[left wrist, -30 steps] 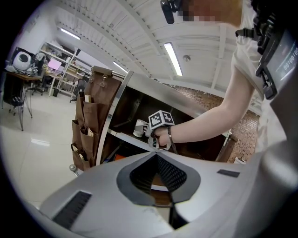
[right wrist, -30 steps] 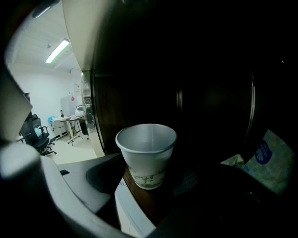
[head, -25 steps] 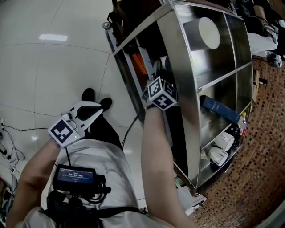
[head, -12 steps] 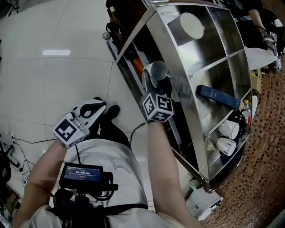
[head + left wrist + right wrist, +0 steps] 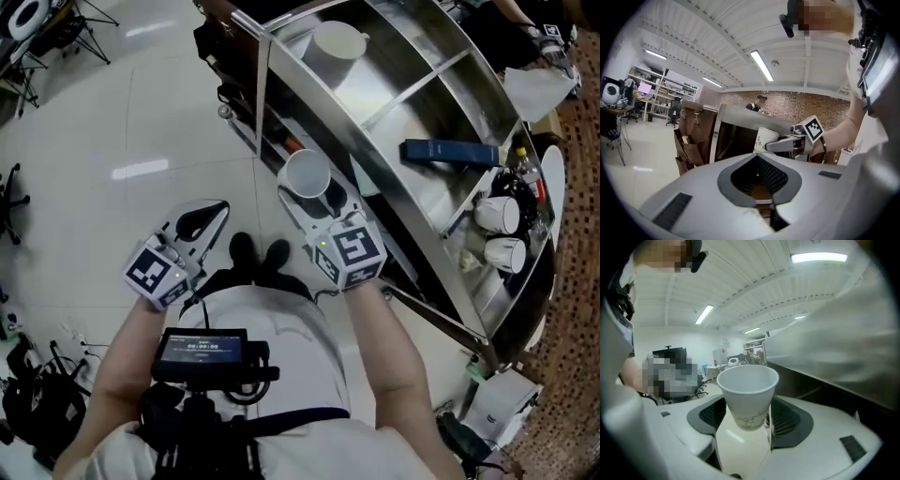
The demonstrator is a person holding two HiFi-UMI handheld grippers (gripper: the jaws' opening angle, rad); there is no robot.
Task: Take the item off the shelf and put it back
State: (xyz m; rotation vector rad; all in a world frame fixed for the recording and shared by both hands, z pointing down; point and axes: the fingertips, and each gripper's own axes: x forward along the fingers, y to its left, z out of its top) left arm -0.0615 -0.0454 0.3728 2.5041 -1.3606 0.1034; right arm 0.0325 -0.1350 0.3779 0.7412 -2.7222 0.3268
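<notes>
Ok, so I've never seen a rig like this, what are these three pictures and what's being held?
There is no robot here. A person holds a hand-worked two-jaw gripper in each hand, and the cube with square markers is part of each gripper. The top-down picture comes from a camera on the person's head. The other two come from cameras riding on the grippers, looking along their jaws. The right gripper is closed on a white paper cup, held upright in front of a metal shelf. The left gripper is shut and empty. On the shelf are a blue box, two white cups and another white cup in a separate compartment.
</notes>
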